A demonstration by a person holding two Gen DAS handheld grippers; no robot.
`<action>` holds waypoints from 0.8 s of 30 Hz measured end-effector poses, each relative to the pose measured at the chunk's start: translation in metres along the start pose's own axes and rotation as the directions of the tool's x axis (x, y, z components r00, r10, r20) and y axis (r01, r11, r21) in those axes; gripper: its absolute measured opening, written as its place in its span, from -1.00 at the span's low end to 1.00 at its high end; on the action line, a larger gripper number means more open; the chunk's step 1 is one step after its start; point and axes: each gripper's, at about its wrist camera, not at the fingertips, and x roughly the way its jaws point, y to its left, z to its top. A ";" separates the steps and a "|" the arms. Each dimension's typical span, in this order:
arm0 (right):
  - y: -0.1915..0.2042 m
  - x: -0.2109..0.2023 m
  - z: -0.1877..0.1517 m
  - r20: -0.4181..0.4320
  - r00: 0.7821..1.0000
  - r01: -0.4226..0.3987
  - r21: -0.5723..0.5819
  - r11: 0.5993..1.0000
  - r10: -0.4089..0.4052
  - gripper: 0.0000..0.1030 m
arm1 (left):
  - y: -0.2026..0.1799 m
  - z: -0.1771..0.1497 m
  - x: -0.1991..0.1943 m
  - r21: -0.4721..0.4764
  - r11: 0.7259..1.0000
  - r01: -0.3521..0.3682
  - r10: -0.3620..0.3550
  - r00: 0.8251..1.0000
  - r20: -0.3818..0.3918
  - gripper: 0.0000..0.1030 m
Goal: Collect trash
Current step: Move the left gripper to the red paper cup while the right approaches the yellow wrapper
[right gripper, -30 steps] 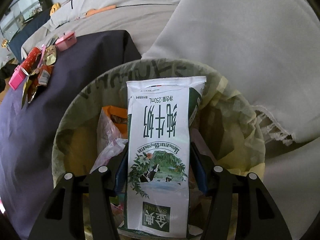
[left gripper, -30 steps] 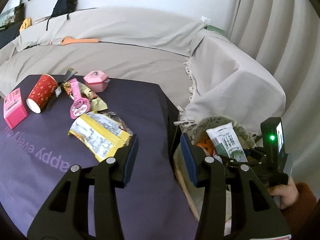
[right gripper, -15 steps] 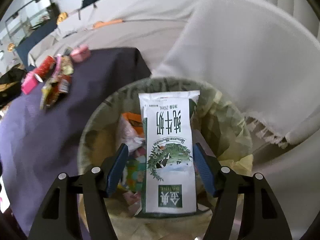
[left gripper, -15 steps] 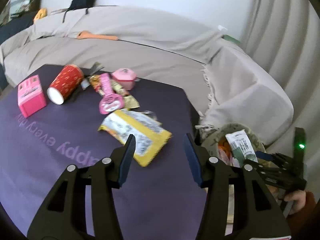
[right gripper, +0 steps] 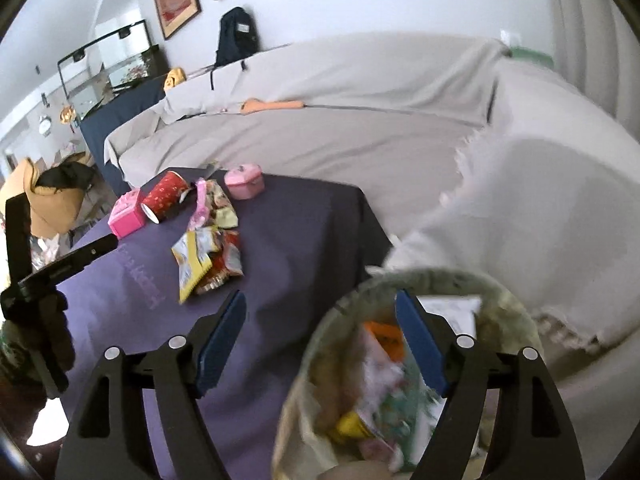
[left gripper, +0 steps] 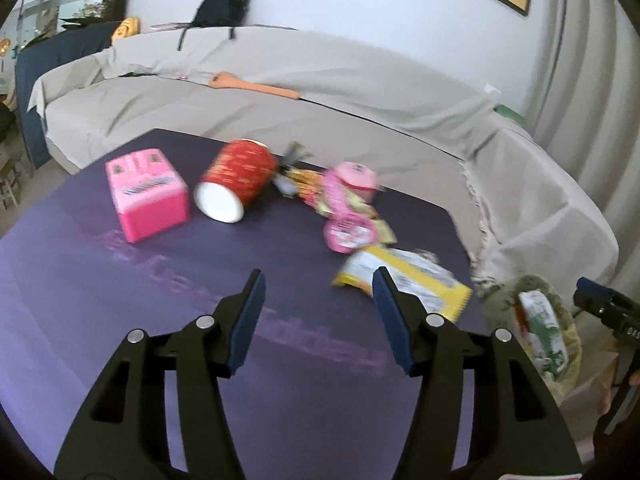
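Grippers, left (left gripper: 318, 312) and right (right gripper: 320, 340), gape empty; crinkly wrappers (left gripper: 404, 280) strew purple cloth (left gripper: 120, 300).

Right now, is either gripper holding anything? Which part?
Nothing held. Left gripper open over the purple table; right gripper open above the trash bin, milk carton inside it.

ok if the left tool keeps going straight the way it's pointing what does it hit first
Probably the purple tablecloth itself: the open left tool aims at bare cloth. Further along that line lie the red paper cup and snack wrappers, though depth is unclear.
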 end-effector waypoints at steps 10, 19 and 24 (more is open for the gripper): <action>0.040 0.079 0.022 -0.084 0.995 -0.054 -0.002 0.999 0.054 0.43 | 0.051 0.038 0.054 0.011 0.997 -0.074 0.074 0.997 -0.016 0.12; 0.035 0.094 0.043 -0.088 0.995 -0.046 -0.011 0.999 0.045 0.43 | 0.050 0.092 0.100 0.145 0.986 -0.085 0.090 0.996 -0.027 0.12; 0.037 0.099 0.056 -0.071 0.996 -0.052 -0.041 0.998 0.049 0.43 | 0.051 0.104 0.146 0.213 0.970 -0.119 0.149 0.980 -0.132 0.12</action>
